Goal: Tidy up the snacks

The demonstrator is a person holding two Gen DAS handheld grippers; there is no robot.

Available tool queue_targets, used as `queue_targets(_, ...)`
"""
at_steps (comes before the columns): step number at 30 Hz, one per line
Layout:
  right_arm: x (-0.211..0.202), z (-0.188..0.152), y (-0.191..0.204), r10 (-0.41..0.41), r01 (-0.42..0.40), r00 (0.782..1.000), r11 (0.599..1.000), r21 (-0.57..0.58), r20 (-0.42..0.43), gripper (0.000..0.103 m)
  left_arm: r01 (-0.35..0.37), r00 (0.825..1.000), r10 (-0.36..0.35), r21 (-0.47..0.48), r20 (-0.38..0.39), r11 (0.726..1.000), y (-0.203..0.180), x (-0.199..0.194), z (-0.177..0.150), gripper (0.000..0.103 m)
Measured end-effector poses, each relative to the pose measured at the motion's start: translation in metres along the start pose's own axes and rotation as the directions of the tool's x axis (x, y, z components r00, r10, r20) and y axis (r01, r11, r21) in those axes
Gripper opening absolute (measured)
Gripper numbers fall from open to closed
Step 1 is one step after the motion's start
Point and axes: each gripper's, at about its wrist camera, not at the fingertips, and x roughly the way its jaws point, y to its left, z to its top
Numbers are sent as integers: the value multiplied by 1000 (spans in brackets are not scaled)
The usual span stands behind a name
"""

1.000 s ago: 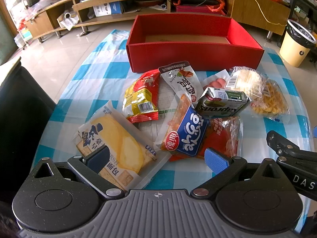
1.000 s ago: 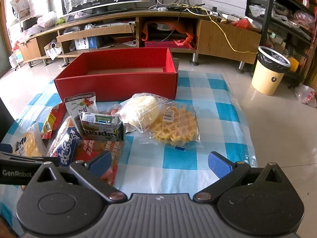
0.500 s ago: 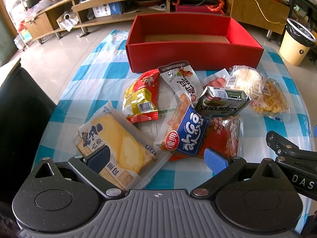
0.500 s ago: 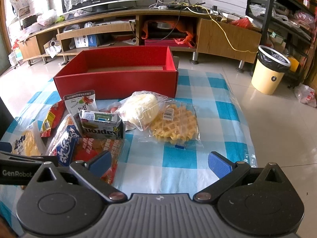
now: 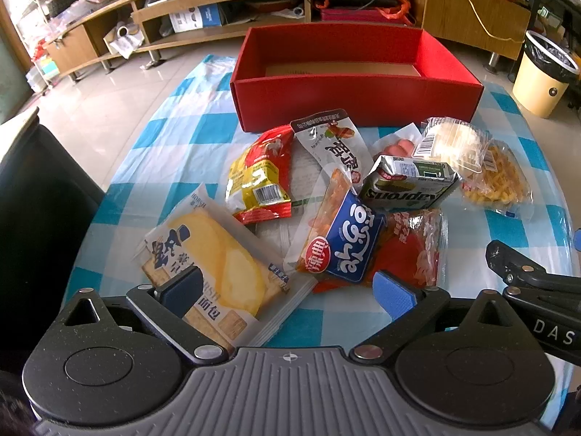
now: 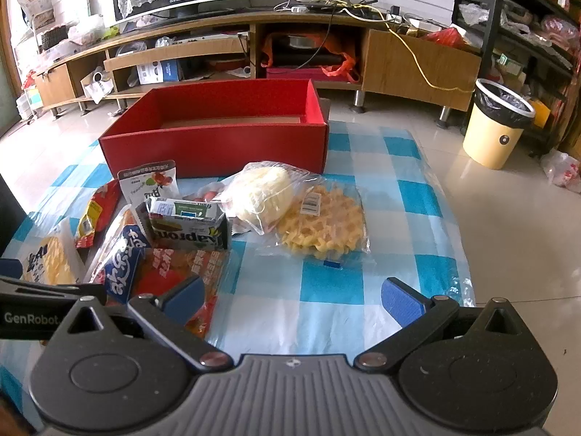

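Note:
An open red box (image 5: pixel 357 103) (image 6: pixel 218 145) stands at the far side of the checked cloth; no snack shows inside it. Several snack packs lie in front of it: a yellow bread pack (image 5: pixel 218 265), a red-yellow bag (image 5: pixel 261 178), a blue pack (image 5: pixel 348 243), a green Kapron pack (image 5: pixel 410 185) (image 6: pixel 189 227), a bun (image 6: pixel 261 196) and a waffle (image 6: pixel 323 221). My left gripper (image 5: pixel 287 290) is open and empty above the near packs. My right gripper (image 6: pixel 292 298) is open and empty above the cloth, near the waffle.
The table has a blue-white checked cloth (image 6: pixel 399 196). A dark chair (image 5: pixel 40 196) stands at the left. A yellow bin (image 6: pixel 497 127) stands on the floor at the right. A wooden TV shelf (image 6: pixel 254 47) runs behind the table.
Both grippers have edged slightly forward toward the snacks. Nothing has been taken hold of.

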Motion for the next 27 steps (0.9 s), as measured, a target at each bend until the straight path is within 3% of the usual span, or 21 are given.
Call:
queue_targets(11,6,0,6,29,-30,999,999,-14,-28,101,-12,999,11,-46,-30,999,22,7,-1,103)
queue_targets(22,18,7,15,94,-95,994,995,-10,-62,101,-36,994,17,-170,-111,985,69,25,-1,103)
queue_targets(27,20,7,19,131,-133,990,991,-30,-52,101,-23,994,7,-145,-112,989,71,26,-2,103)
